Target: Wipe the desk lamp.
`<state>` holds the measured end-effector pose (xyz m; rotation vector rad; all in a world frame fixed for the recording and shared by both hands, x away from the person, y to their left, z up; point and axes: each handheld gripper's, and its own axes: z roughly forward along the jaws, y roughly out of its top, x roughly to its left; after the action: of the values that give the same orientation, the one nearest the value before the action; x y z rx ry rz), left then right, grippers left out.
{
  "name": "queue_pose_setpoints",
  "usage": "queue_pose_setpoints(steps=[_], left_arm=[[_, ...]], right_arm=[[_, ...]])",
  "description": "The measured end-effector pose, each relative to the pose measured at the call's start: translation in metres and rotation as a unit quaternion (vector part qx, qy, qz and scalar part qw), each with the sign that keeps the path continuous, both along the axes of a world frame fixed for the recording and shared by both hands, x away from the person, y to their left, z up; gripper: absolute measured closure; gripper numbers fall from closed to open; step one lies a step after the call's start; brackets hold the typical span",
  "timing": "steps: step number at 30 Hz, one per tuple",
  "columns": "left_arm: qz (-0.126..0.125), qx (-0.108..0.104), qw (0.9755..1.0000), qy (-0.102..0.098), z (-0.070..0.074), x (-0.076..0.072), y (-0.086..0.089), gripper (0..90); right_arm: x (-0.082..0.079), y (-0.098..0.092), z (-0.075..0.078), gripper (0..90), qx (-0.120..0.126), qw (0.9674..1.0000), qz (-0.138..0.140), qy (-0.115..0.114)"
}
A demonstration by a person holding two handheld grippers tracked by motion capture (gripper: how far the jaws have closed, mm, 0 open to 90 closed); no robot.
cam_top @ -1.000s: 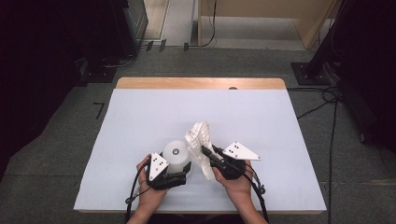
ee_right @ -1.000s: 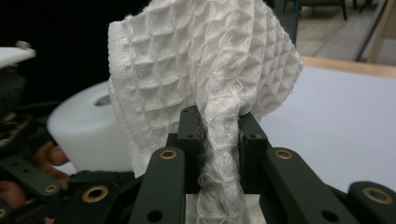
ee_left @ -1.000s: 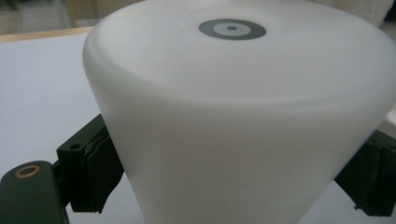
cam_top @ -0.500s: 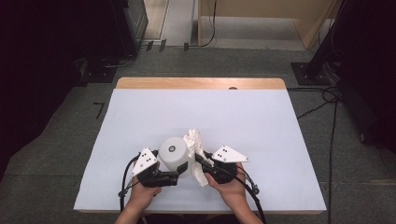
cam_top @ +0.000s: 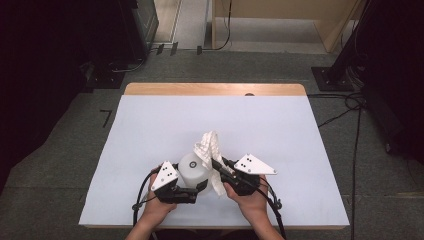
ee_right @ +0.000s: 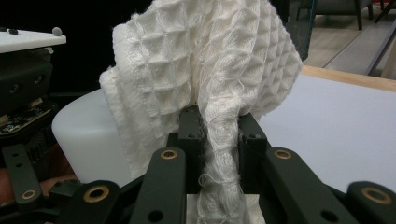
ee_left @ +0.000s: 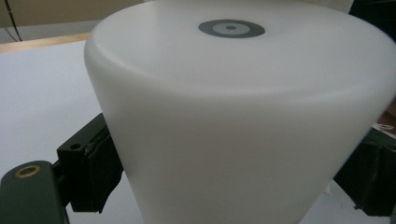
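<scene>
left gripper point(cam_top: 199, 186) clamps white cup point(cam_top: 192, 169); right gripper point(cam_top: 216, 165) pinches waffle cloth point(cam_top: 209, 146).

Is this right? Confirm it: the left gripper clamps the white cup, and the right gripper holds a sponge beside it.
Not a sponge. The right gripper view shows the right gripper shut on a white waffle-weave cloth. The left gripper does clamp the white cup.

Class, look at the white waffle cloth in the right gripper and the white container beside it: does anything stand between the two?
Nothing visible does. The waffle cloth, clamped in the right gripper, hangs right against the white container, which the left gripper grips at its sides.
</scene>
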<state>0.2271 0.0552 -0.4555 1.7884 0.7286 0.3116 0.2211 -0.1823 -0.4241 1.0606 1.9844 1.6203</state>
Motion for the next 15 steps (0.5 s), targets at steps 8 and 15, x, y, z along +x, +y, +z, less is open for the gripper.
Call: queue_pose_setpoints(steps=[8, 15], left_arm=[[0.016, -0.015, 0.9997, -0.004, 0.001, 0.004, 0.009, 8.5], [0.056, 0.040, 0.9973, -0.026, -0.020, 0.013, 0.011, 8.5]], right_arm=[[0.009, 0.007, -0.024, 76.6, -0.025, 0.9987, 0.000, 0.045], [0.013, -0.004, -0.023, 76.6, -0.023, 0.9987, -0.023, 0.039]])
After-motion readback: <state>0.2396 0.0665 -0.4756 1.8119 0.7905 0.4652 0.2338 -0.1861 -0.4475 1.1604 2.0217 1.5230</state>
